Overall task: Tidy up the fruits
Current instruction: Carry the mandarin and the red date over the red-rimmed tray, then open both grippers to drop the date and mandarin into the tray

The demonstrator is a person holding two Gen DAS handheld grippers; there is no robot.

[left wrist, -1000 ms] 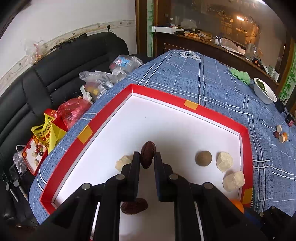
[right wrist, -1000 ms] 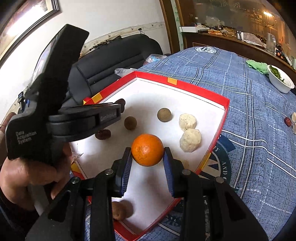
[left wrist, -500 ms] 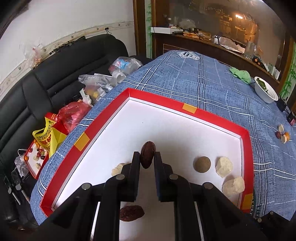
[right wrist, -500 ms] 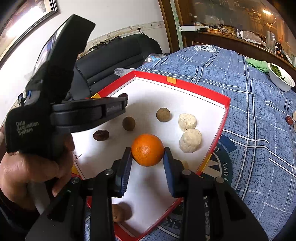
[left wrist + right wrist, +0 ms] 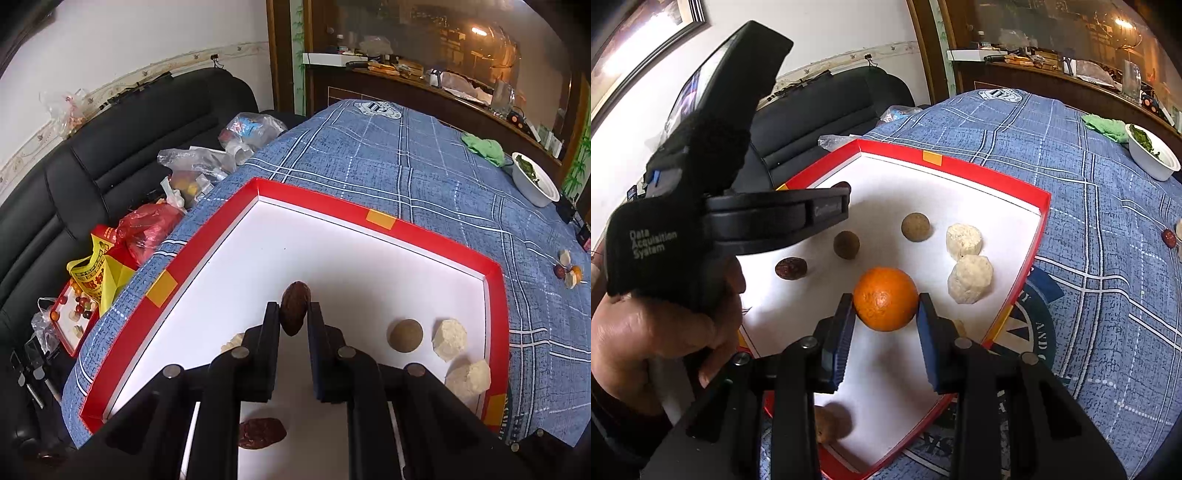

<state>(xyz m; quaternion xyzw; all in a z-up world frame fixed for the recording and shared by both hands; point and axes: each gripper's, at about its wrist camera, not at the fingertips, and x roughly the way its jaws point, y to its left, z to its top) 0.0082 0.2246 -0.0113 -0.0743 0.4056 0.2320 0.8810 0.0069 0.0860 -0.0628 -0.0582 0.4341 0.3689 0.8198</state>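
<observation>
Red tray rim (image 5: 236, 206) borders bare white floor beyond left tool (image 5: 294, 317).

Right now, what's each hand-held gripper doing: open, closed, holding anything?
Left hand-held gripper: closed on a dark date, held above the tray.
Right hand-held gripper: closed on the orange.

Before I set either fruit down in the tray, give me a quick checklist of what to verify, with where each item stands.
1. Left gripper shut on the date: ok.
2. Right gripper shut on the orange: ok.
3. Both fruits over the red tray: ok.
4. Bare white floor left in the tray's far corner: ok.
5. Loose date and pale lumps clear of the orange: ok.
6. How far the fruits hang above the floor: cannot tell.
</observation>
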